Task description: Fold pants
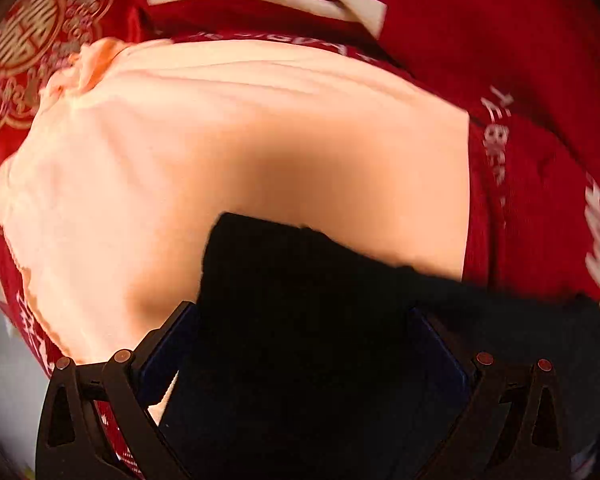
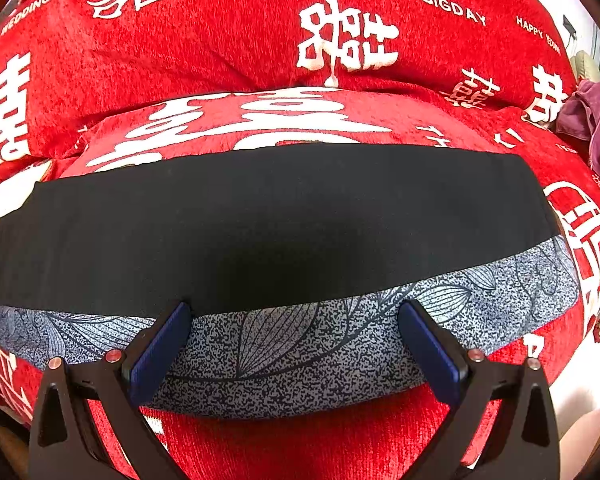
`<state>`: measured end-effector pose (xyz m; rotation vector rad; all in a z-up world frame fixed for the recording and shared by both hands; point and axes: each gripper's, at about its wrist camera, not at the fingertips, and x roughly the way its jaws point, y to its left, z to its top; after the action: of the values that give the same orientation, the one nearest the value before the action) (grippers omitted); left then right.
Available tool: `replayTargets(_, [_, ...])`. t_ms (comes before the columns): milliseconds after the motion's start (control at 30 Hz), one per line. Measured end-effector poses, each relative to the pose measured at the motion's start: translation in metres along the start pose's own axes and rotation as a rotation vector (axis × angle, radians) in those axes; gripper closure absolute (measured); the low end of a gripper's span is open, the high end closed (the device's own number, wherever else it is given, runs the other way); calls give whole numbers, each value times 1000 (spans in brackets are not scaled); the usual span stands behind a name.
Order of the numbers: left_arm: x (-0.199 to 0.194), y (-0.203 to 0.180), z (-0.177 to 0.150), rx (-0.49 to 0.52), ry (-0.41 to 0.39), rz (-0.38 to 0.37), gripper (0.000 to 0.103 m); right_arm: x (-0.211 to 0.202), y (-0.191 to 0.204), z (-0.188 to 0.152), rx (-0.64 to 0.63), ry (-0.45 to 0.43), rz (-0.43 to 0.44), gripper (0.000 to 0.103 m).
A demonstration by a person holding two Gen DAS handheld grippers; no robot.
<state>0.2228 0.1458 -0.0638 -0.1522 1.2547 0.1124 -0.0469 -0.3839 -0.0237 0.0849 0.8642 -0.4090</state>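
Plush red bedding [image 2: 228, 48] carries smooth black pants [image 2: 260, 216]; right tool [image 2: 296, 344] spread, left tool [image 1: 304, 344] spread around black cloth.

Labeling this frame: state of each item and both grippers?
black pants: flat on sofa, overlying patterned band
patterned fabric: flat, partly covered
peach cloth: wrinkled, spread out
purple garment: crumpled
left gripper: open, black fabric between fingers
right gripper: open, holding nothing
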Motion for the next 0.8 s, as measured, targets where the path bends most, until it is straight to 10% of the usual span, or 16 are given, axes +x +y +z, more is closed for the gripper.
replayTargets(300, [-51, 17, -97, 52, -79, -81, 0, 1, -2, 0, -3, -3, 2, 0])
replayTargets(533, [-34, 27, -103, -31, -20, -25, 0, 1, -2, 0, 1, 2, 1, 0])
replayTargets(800, [-64, -140, -122, 298, -39, -165, 0, 2, 5, 43, -103, 9, -2, 0])
